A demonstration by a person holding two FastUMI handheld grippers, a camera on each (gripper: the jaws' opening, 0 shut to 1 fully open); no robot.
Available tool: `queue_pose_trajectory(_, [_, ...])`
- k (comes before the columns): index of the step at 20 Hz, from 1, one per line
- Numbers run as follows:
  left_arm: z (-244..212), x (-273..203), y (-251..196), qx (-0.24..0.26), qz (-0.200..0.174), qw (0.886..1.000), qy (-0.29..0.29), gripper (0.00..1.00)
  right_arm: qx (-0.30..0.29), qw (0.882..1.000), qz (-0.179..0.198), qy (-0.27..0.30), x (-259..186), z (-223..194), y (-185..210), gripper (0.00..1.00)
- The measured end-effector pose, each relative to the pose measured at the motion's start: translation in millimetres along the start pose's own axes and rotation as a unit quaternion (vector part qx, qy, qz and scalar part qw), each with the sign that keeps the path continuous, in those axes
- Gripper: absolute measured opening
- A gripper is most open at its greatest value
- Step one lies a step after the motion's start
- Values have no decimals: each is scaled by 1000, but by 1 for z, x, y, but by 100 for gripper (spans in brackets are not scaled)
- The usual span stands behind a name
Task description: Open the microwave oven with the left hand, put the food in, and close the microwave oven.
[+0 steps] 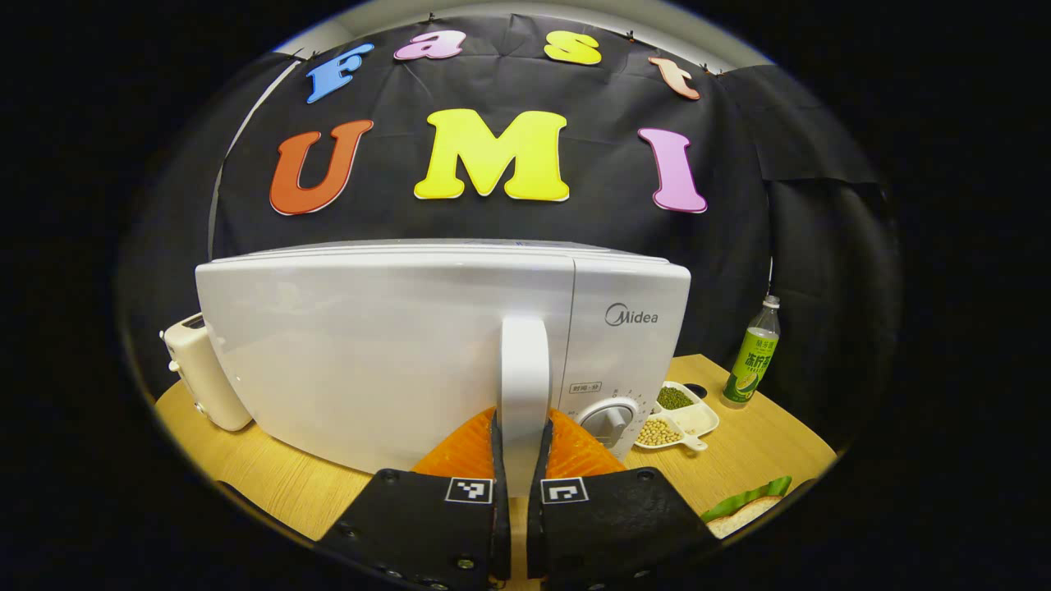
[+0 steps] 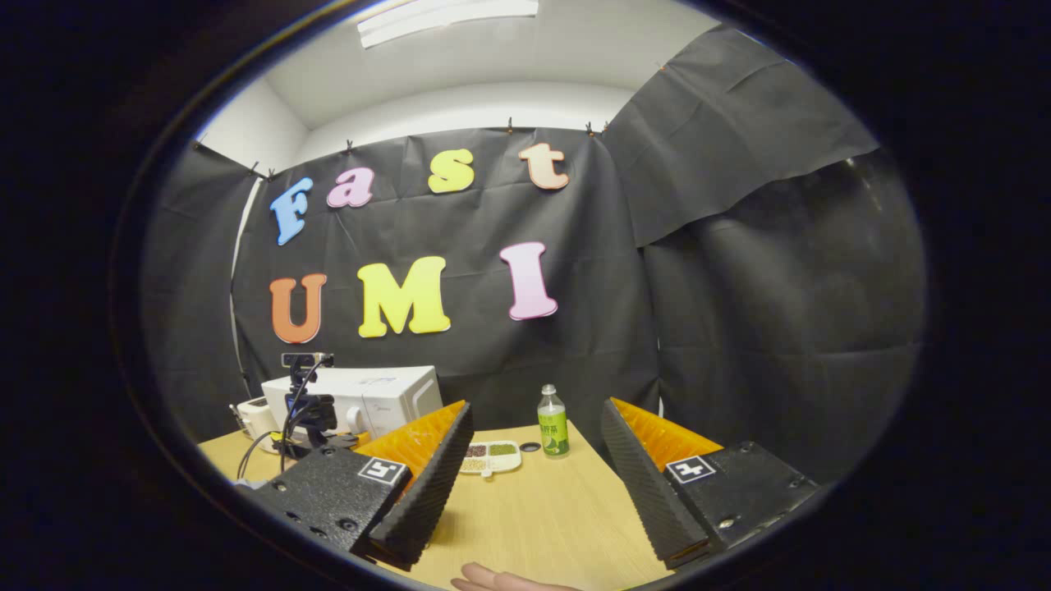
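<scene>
A white microwave (image 1: 394,345) stands close in front in the left gripper view, its door looking closed against the body. My left gripper (image 1: 524,427) is shut on the door's upright white handle (image 1: 524,361), one finger on each side. A sandwich with green lettuce (image 1: 749,507) lies on the table at the lower right. In the right gripper view my right gripper (image 2: 530,480) is open above the wooden table (image 2: 542,517), with nothing between its fingers. The microwave (image 2: 378,394) sits far off to its left, with the other gripper's body (image 2: 305,414) in front of it.
A cream toaster (image 1: 201,373) stands left of the microwave. A divided white dish of beans (image 1: 683,414) and a green-labelled bottle (image 1: 754,361) stand to its right; the bottle (image 2: 553,427) and dish (image 2: 490,456) lie ahead of my right gripper. A hand (image 2: 493,579) shows at the bottom edge.
</scene>
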State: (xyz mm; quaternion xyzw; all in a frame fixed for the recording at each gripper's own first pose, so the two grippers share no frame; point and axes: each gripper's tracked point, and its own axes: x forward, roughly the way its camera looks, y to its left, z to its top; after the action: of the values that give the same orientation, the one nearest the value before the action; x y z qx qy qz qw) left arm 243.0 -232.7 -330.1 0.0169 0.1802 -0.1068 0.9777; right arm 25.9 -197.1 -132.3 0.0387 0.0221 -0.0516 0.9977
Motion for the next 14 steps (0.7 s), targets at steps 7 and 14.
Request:
queue_pose_trajectory(7, [-11,-51,6,15,-51,998,-19,6,-2,1000,1,3,-20,4,6,100])
queue_pose_trajectory(14, [-25,-117,29,27,-104,994,-31,7,1,1000,11,3,-54,5,22,100])
